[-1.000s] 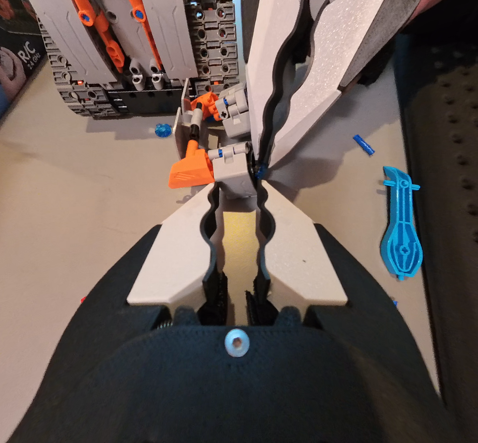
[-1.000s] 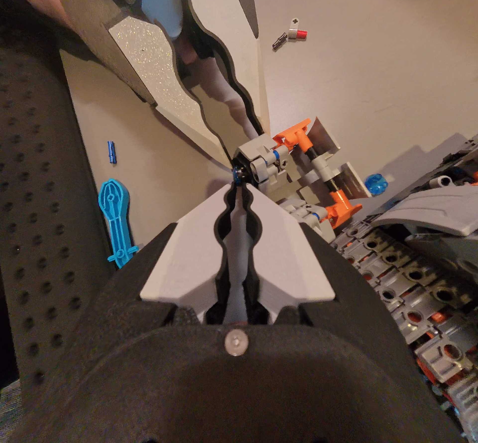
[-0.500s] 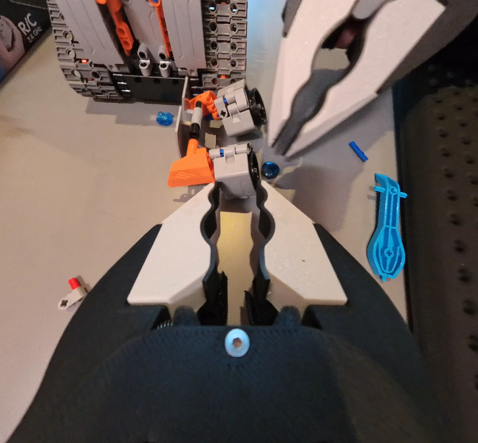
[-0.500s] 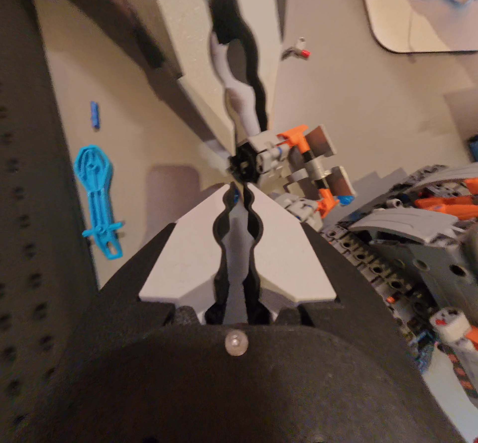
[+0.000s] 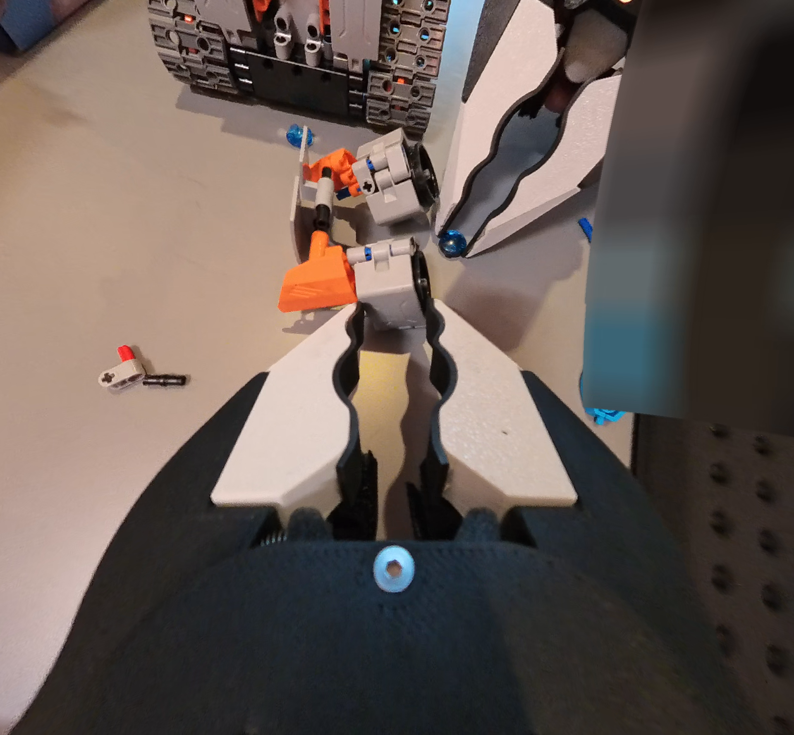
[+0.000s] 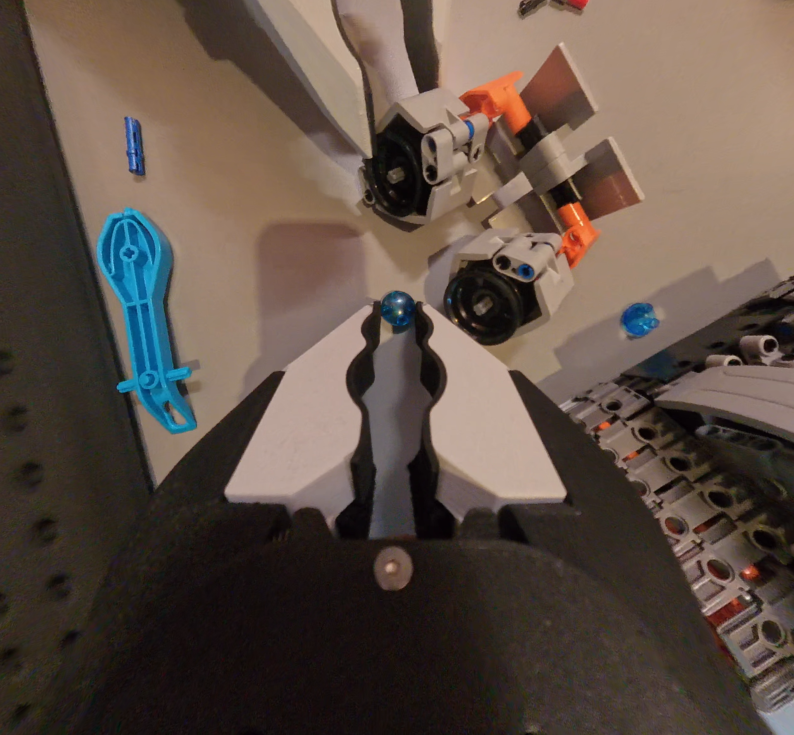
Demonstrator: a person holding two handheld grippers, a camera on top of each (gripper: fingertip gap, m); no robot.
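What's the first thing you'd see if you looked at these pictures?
A shiny blue bead pinched in the right gripper tips, mid-table. Beside it, the left gripper clamps a grey block with an orange piece. A big grey tracked model stands behind.

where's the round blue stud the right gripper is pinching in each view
Left wrist view: the blue stud sits right of centre, at the tips of the right gripper that reaches in from the upper right.
Right wrist view: the blue stud is at centre, between that view's own fingertips.
Shared landmark: the grey block with a black wheel, clamped by the left gripper, lies near the stud in both.
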